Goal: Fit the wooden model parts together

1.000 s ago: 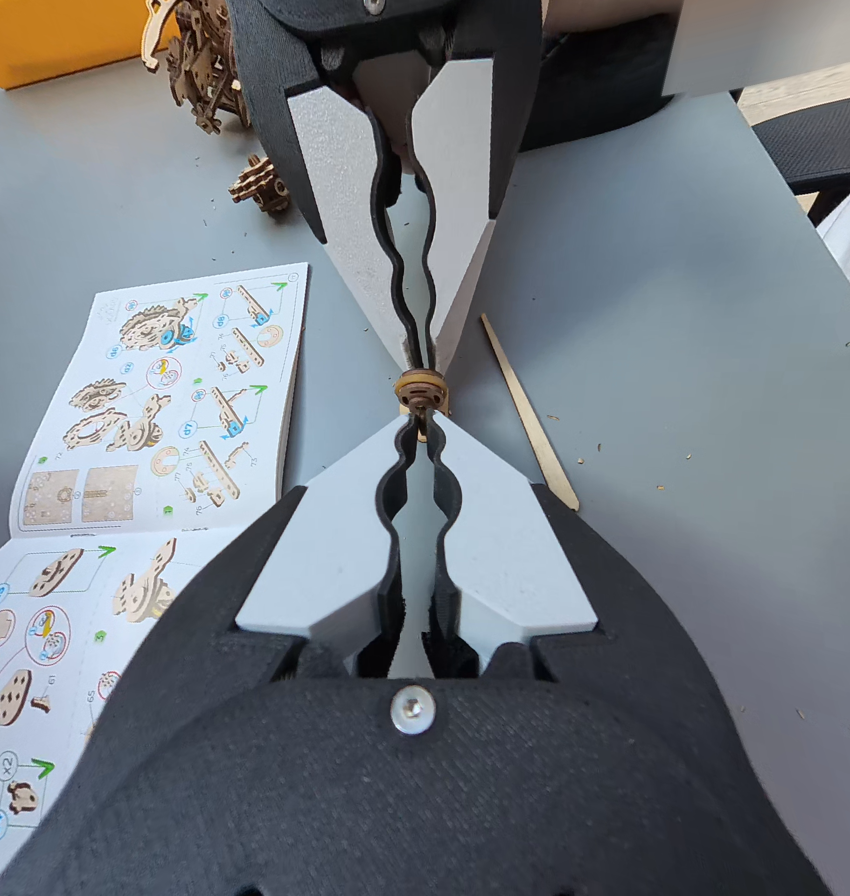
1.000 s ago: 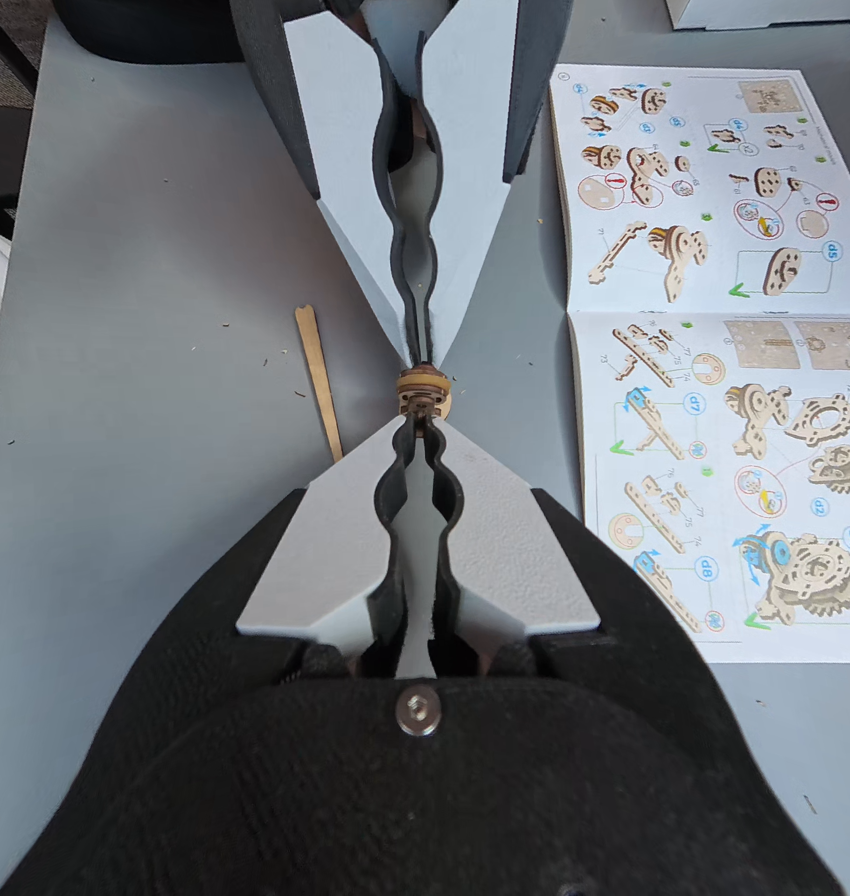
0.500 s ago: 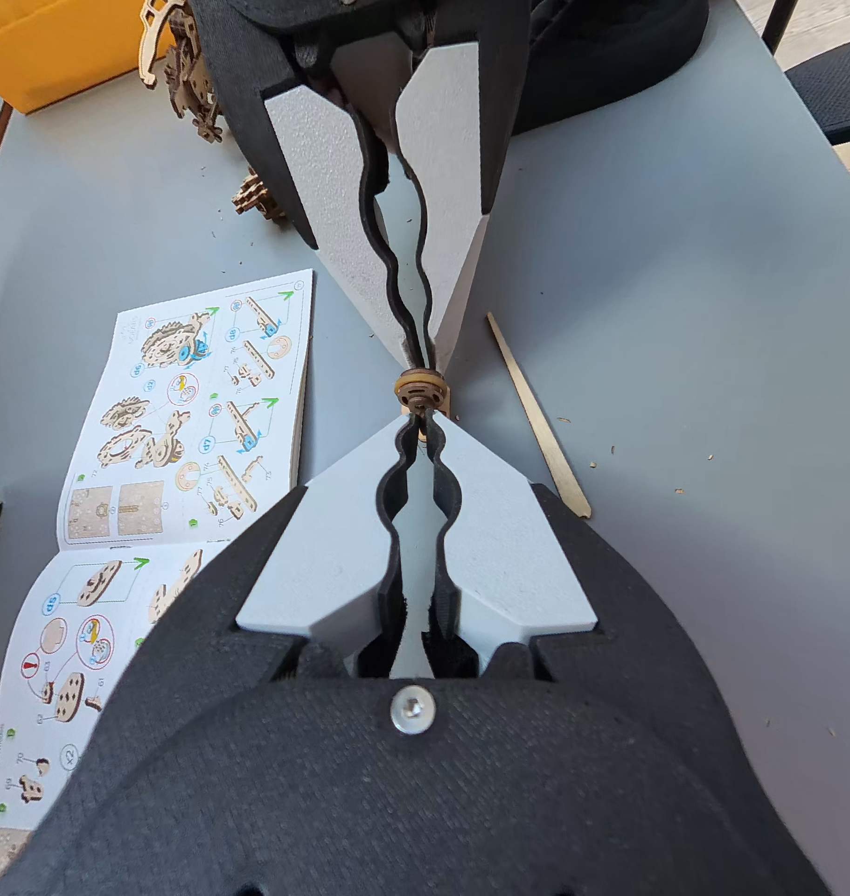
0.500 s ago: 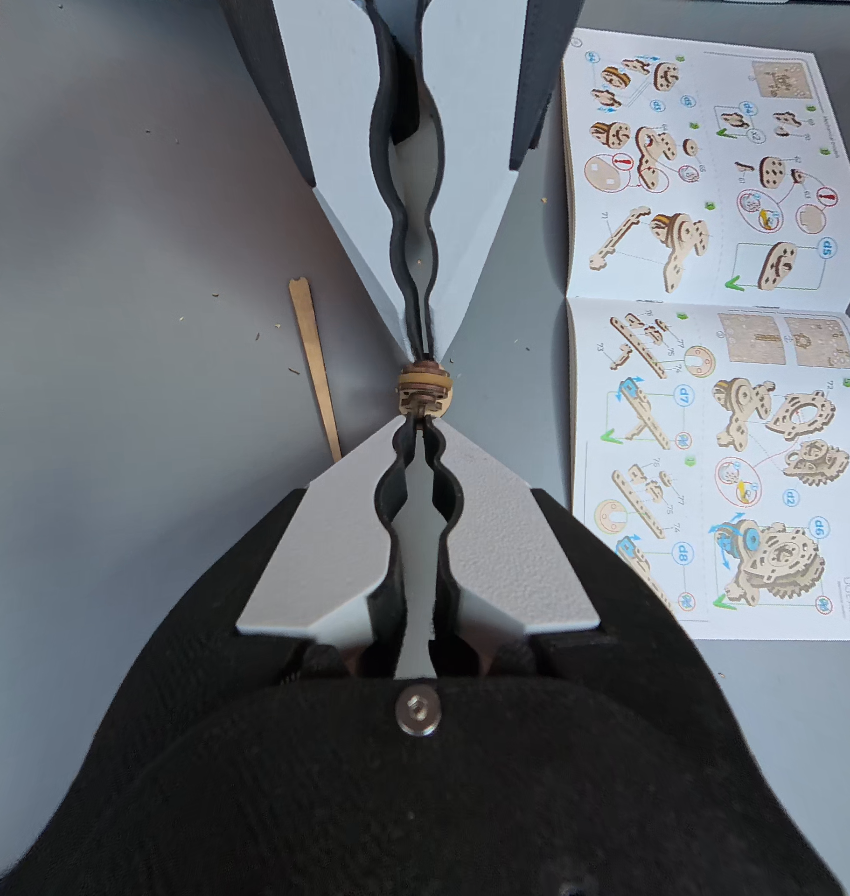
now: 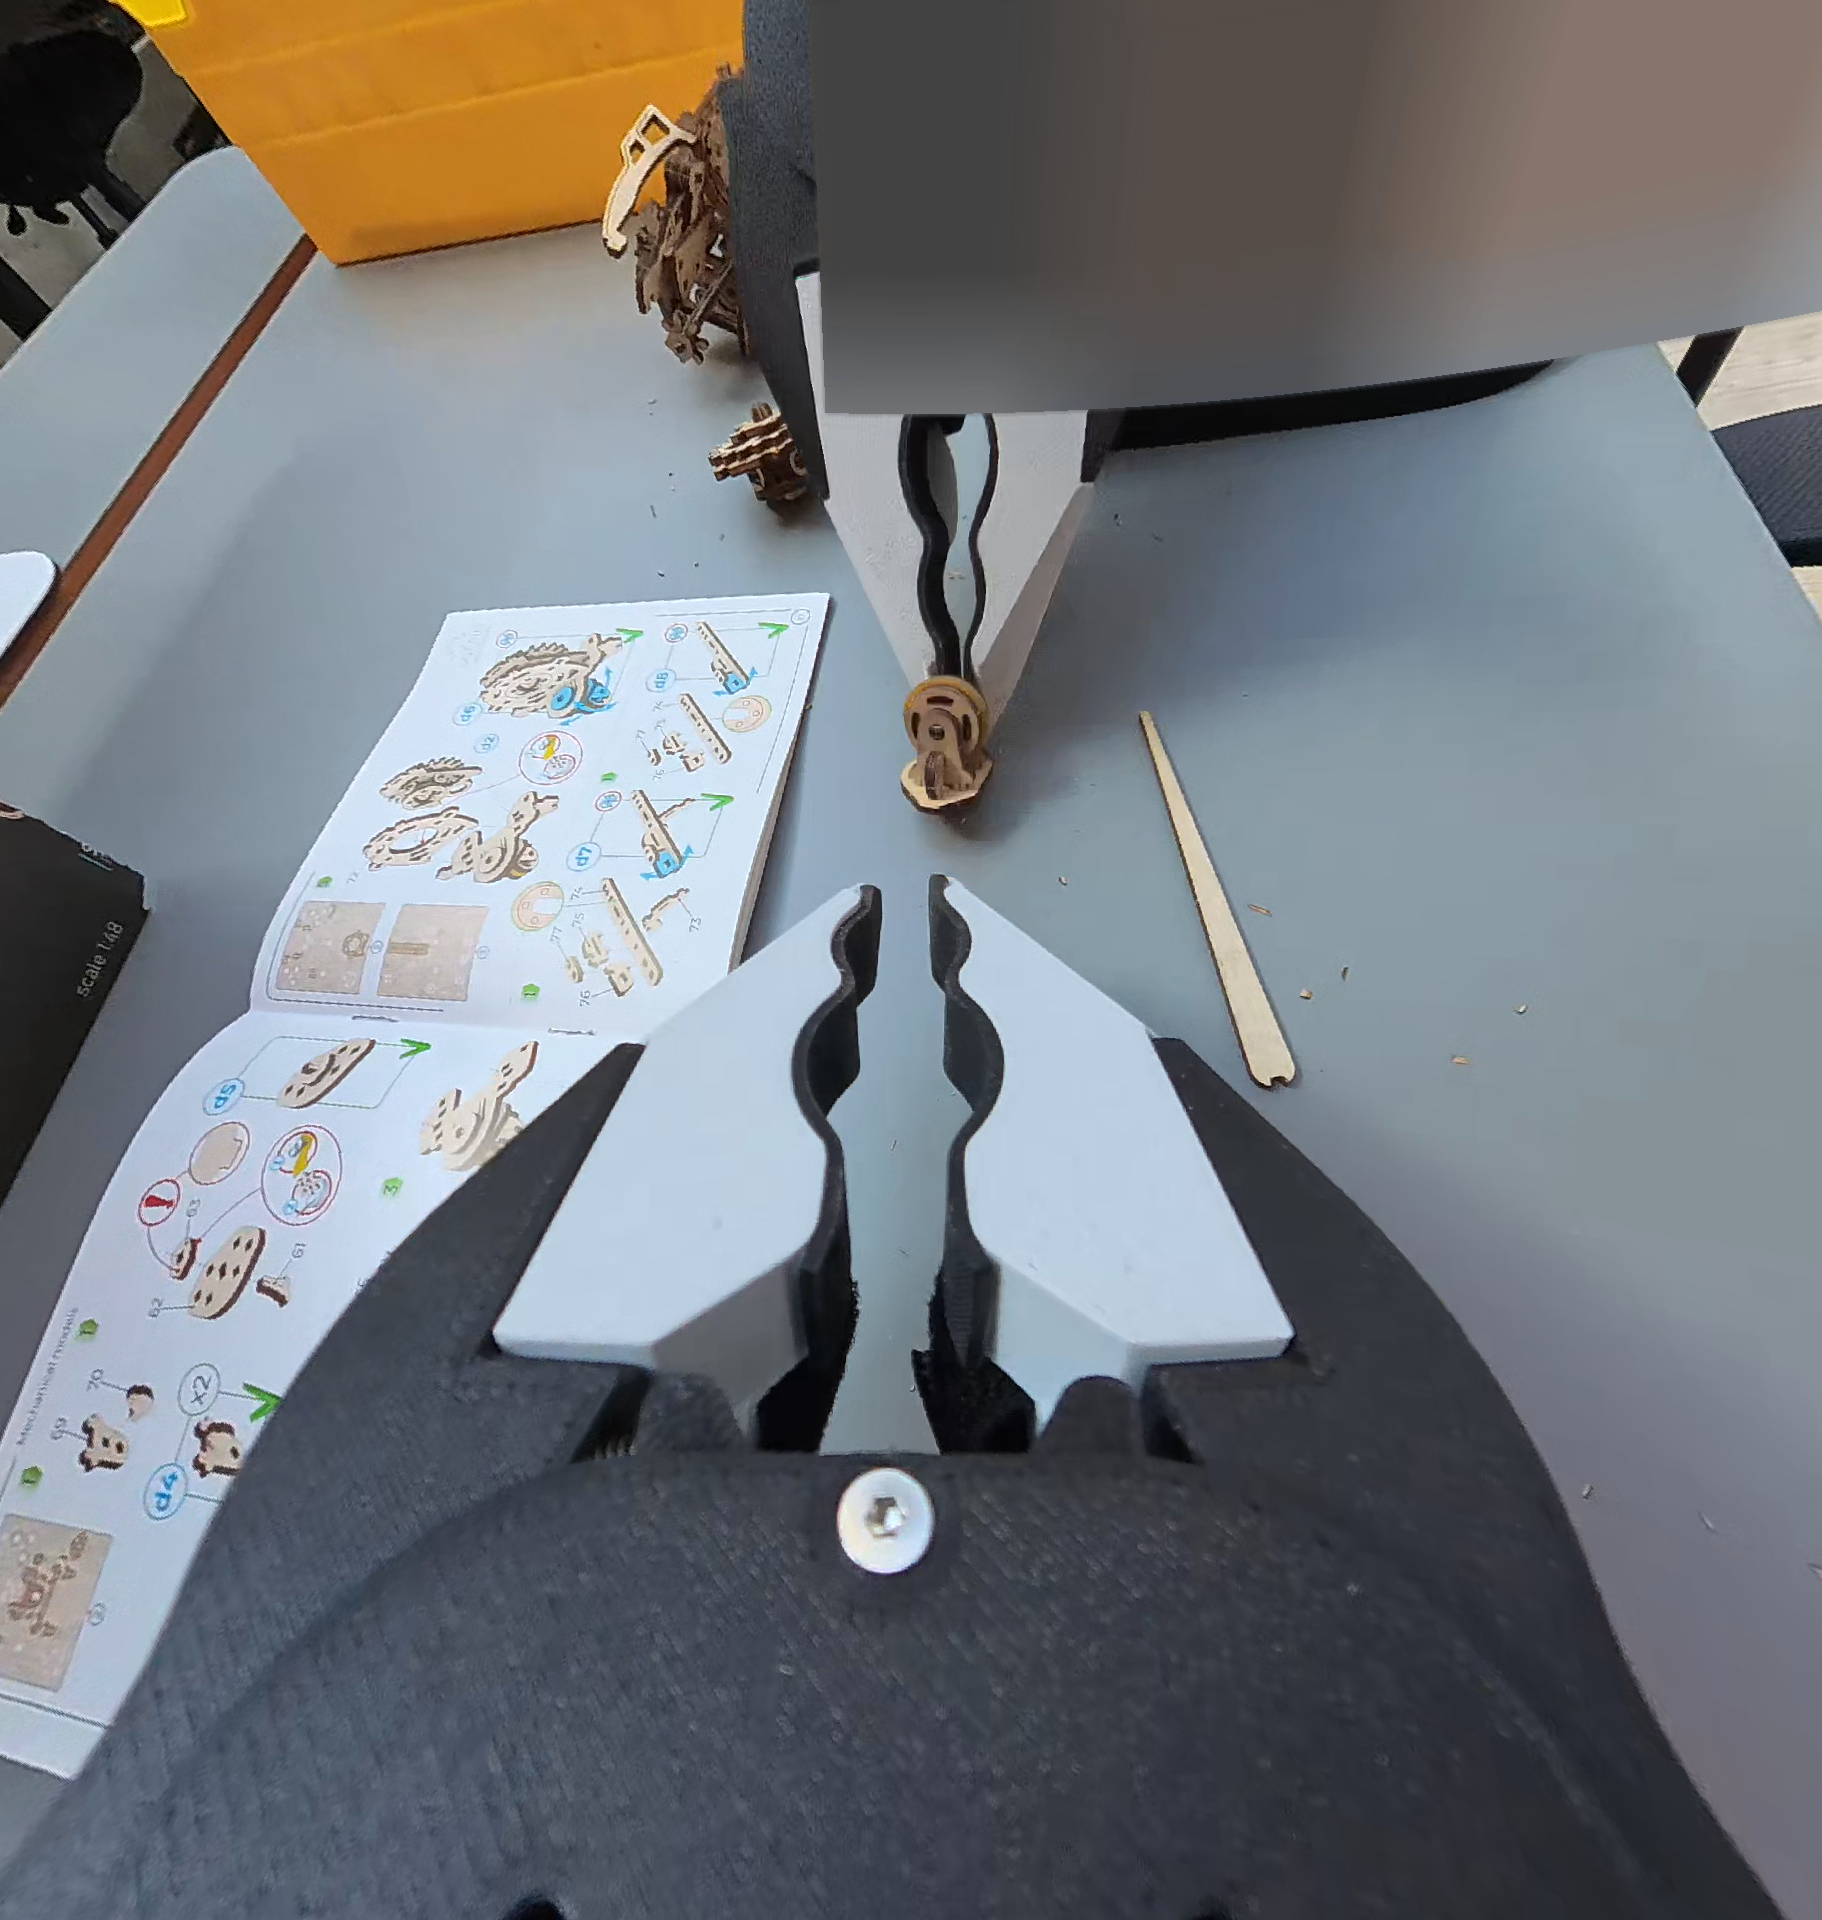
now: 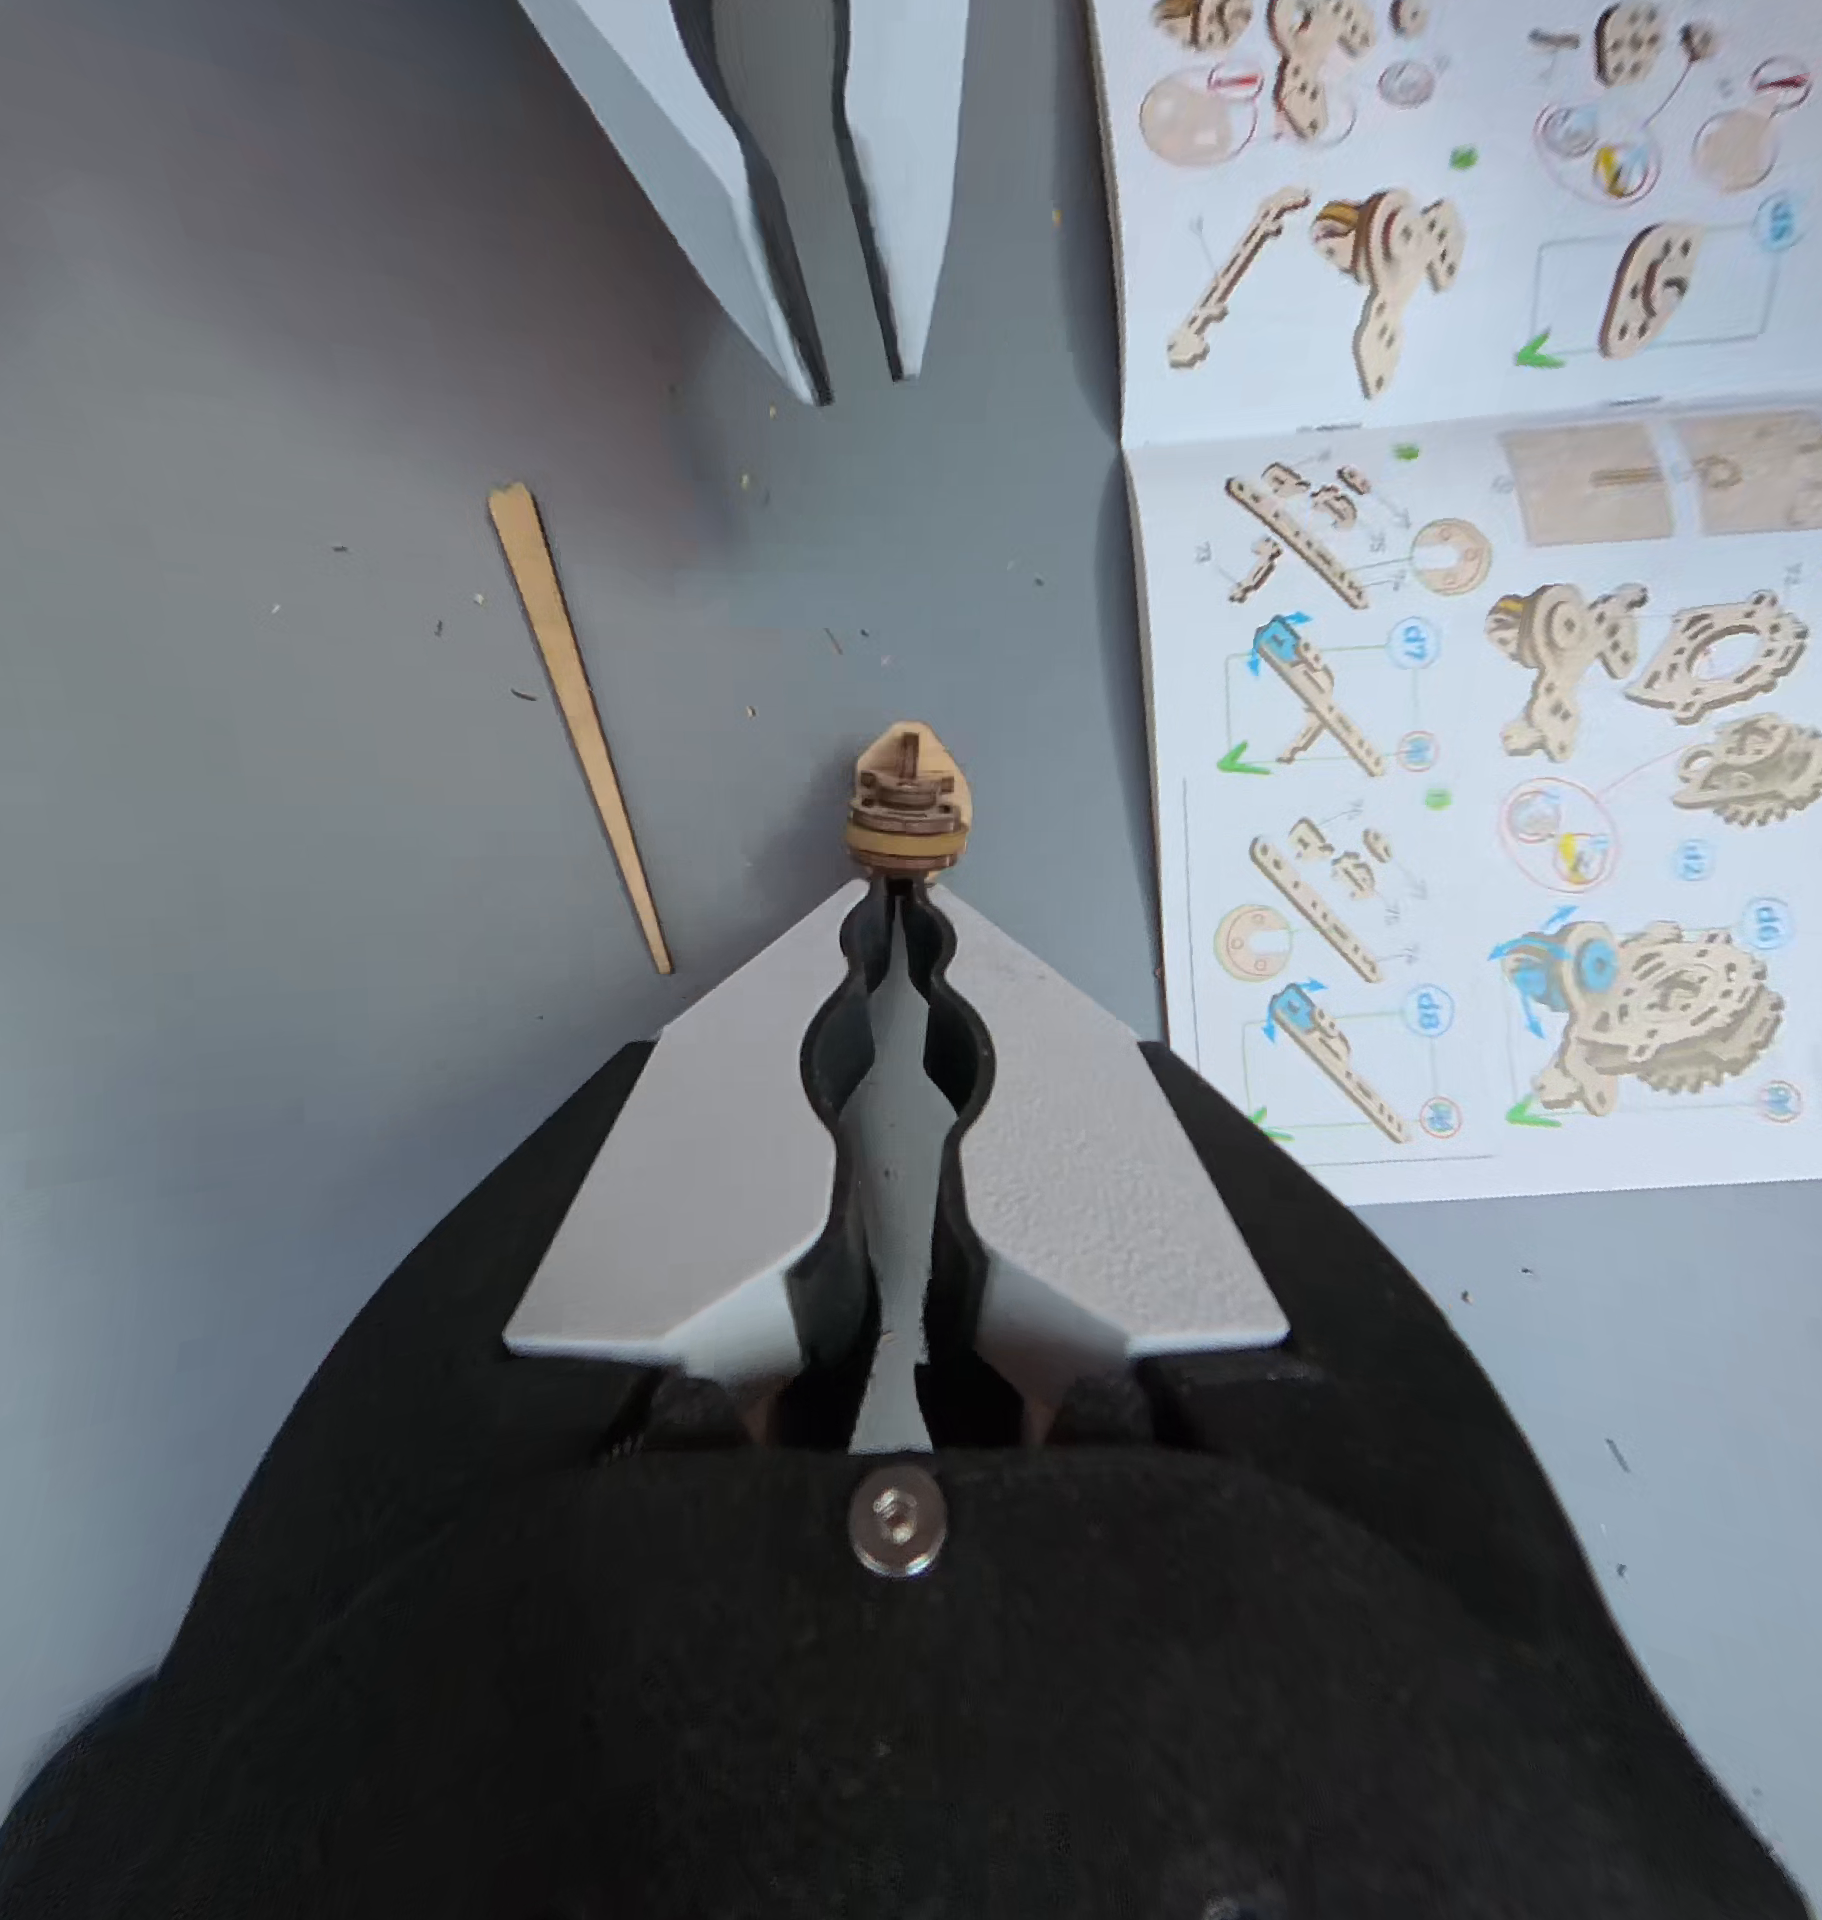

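Observation:
A small wooden assembly (image 6: 907,800) of stacked discs on a flat piece is held at the tips of my right gripper (image 6: 902,891), which is shut on it. In the left wrist view the same assembly (image 5: 943,753) hangs from the right gripper (image 5: 954,681) just above the grey table (image 5: 1406,727). My left gripper (image 5: 902,894) is a little way back from the assembly, slightly open and empty. It also shows at the top of the right wrist view (image 6: 860,384), apart from the assembly.
An open instruction booklet (image 5: 533,831) lies to the left of the left gripper, and shows in the right wrist view (image 6: 1509,623). A thin wooden stick (image 5: 1213,904) lies on the table. Built wooden model parts (image 5: 678,229), a small gear cluster (image 5: 767,473) and a yellow box (image 5: 450,114) stand at the back. About 8 cm separates my left fingertips from my right. The thin wooden stick (image 5: 1213,904) is about 7 cm from my left fingertips. It turns up in the right wrist view (image 6: 565,677) as well.
My left gripper has let go of the assembly, opened slightly and pulled back. The right gripper still holds the assembly, which now hangs from it alone.

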Action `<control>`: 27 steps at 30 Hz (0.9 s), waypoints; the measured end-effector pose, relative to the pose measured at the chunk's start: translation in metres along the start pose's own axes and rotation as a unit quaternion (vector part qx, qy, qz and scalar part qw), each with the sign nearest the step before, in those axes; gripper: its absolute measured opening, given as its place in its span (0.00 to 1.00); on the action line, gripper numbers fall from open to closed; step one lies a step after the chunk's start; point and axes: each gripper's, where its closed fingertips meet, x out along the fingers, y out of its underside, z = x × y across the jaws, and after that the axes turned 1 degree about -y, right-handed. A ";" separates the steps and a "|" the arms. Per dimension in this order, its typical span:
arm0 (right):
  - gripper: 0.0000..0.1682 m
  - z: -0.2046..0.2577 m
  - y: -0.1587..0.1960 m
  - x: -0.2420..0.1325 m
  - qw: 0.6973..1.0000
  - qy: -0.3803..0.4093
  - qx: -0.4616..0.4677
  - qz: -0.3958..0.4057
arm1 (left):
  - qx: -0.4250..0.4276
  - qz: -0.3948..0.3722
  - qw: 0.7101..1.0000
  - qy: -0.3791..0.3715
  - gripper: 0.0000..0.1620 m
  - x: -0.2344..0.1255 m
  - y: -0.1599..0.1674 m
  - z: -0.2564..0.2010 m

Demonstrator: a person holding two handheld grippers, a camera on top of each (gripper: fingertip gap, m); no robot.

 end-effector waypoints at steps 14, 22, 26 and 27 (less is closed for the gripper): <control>0.01 -0.006 0.006 -0.006 1.000 0.015 0.005 0.009 | -0.015 0.005 1.000 0.009 0.04 0.010 0.001 -0.007; 0.05 -0.007 -0.002 -0.005 1.000 0.015 0.011 -0.010 | 0.003 0.046 0.999 0.004 0.07 0.044 0.004 0.001; 0.05 -0.009 -0.005 -0.007 1.000 0.015 0.012 -0.013 | 0.001 0.051 0.999 0.007 0.06 0.048 0.009 0.002; 0.05 -0.010 -0.006 -0.007 1.000 0.016 0.014 -0.014 | -0.001 0.047 0.999 0.008 0.06 0.048 0.008 0.003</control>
